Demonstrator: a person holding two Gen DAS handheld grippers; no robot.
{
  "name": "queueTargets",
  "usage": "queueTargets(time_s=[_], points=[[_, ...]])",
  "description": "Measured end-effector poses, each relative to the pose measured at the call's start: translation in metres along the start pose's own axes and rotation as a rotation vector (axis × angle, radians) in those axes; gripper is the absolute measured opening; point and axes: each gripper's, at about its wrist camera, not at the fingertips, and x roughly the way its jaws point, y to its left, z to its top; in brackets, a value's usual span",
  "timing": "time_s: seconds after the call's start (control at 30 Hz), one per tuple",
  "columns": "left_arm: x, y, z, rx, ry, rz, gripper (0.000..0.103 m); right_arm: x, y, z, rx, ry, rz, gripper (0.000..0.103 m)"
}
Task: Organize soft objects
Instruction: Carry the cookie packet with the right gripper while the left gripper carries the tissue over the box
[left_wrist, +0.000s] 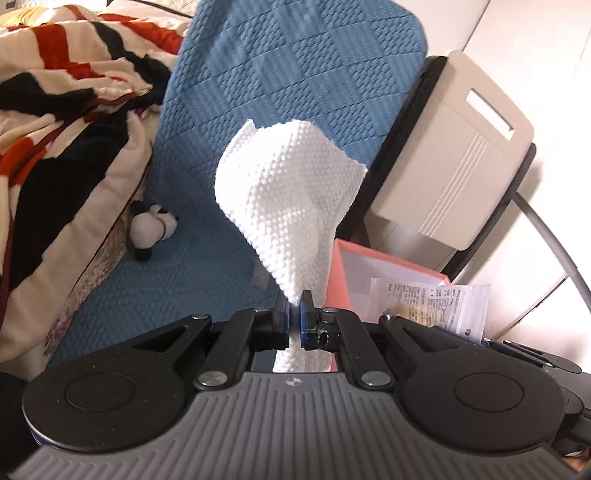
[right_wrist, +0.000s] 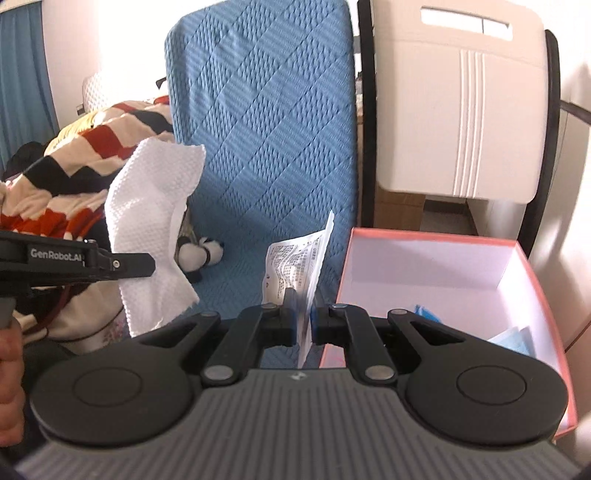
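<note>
A white embossed cloth is pinched between the closed fingers of the left gripper and is held up above the blue quilted bed cover. A thin printed packet is clamped by the closed fingers of the right gripper, just beside the open pink box. A small black-and-white plush toy is seen lying on the cover, near the striped blanket.

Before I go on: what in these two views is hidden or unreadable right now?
- Printed packet in the right hand-held gripper: text too small, edge-on in the right wrist view.
- Pink box: near part hidden by the gripper body; blue items unidentifiable.
- White cloth in the left hand-held gripper: lower end hidden behind the gripper, left wrist view.
- Plush toy: partly under the blanket.
</note>
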Motion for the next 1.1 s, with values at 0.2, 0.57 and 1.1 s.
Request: queueTargets(time_s=[0.2,0.57,1.1], points=[[-0.001,-0.032,0.015,0.024,-0.016,-0.023,0.006,-0.010,-0.017,0.017,0.007,-0.029,-0.016,0.010],[0.009,-0.088,0.021,0.068,-0.038,-0.096,0.006,-0.025,-0.056,0.023,0.022,-0.058,-0.060,0.010],[0.081,-0.147,-0.020,0.156,0.077,-0.137,0.006,-0.007,-0.133,-0.032,0.113,0.060,-0.149,0.010]])
